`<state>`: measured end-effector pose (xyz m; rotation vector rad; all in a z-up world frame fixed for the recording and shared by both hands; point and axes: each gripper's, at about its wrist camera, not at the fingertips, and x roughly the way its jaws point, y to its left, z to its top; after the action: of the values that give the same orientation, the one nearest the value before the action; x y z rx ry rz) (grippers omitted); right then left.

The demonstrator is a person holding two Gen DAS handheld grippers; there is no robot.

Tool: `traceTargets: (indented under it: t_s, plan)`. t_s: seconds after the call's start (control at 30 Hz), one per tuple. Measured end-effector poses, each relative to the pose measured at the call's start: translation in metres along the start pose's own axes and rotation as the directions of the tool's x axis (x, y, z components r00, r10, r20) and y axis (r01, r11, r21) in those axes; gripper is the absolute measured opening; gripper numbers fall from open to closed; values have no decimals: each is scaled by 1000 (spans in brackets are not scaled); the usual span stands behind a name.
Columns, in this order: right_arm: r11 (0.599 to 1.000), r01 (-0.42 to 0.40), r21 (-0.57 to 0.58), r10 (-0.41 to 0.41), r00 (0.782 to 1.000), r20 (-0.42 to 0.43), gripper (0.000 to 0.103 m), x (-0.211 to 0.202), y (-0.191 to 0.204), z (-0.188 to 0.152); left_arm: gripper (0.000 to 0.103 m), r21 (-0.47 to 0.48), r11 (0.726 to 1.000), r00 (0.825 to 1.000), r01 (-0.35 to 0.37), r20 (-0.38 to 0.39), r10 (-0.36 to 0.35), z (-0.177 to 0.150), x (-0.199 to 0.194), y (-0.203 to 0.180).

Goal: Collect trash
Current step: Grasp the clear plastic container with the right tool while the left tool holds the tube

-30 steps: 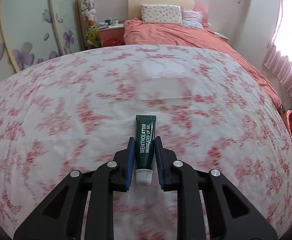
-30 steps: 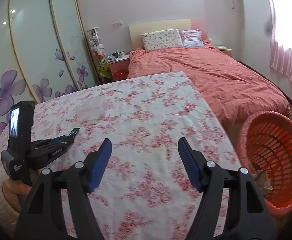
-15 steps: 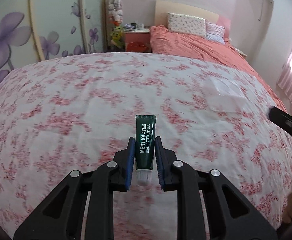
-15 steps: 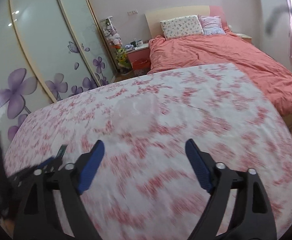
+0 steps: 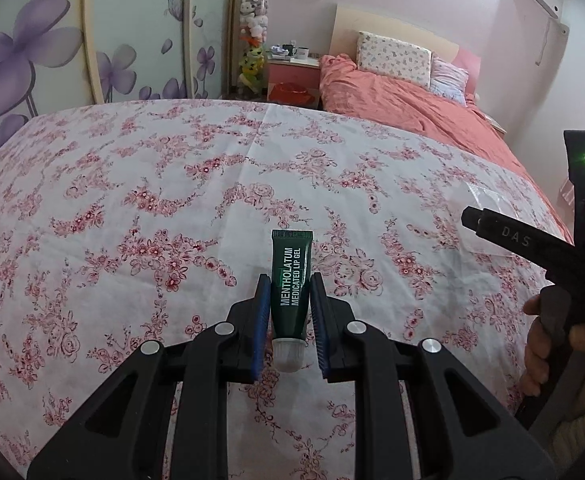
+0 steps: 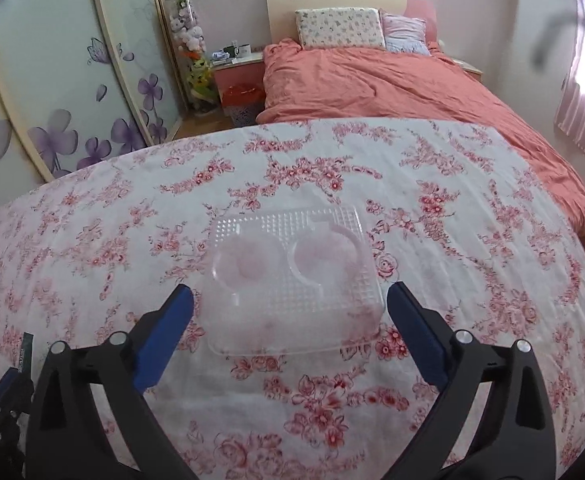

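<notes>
Tube (image 5: 291,280) of dark green lip gel sits clamped between the blue pads (image 5: 261,312) of the left claw (image 5: 290,292), white cap toward the camera and crimped end pointing out over the bench (image 5: 132,200). The claw holds it clear above the flowered cloth. The tube's tip also shows at the lower left edge of the right wrist view.

The right claw (image 6: 288,300) stands wide, its jaws having just been opening, with nothing pressed between its pads (image 6: 164,332). It hangs over the bench, and a clear plastic tray (image 6: 292,280) lies flat on the cloth just ahead, its near edge falling between the two fingers; whether they touch it I cannot tell. The tray has a dimpled surface and two round hollows side by side.

From the left wrist view the right claw's black body comes in at the right edge, a hand (image 5: 540,344) wrapped around its grip, and the tray shows as a pale patch behind its finger.

Beyond the bench a bed (image 6: 392,84) with a coral cover and two pillows stands against the far wall, a nightstand (image 6: 240,72) beside it, and wardrobe doors (image 5: 32,52) printed with purple flowers run along the left.
</notes>
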<state>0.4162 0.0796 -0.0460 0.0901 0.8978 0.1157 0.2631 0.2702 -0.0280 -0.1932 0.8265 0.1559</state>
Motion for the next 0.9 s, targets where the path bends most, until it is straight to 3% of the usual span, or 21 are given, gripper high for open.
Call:
traceTargets:
  t_s: [0.37, 0.6, 0.9]
  plan:
    - [999, -36, -22, 37, 998, 60, 81, -30, -17, -15, 20, 26, 1000, 1000, 10, 6, -10, -2, -7, -16]
    - [999, -45, -5, 45, 994, 95, 81, -84, -53, -42, 20, 56, 997, 999, 53, 8, -54, -8, -17, -44]
    - [999, -3, 36, -4, 983, 185, 81, -157, -104, -83, 20, 120, 983, 990, 138, 14, -141, -24, -41, -96]
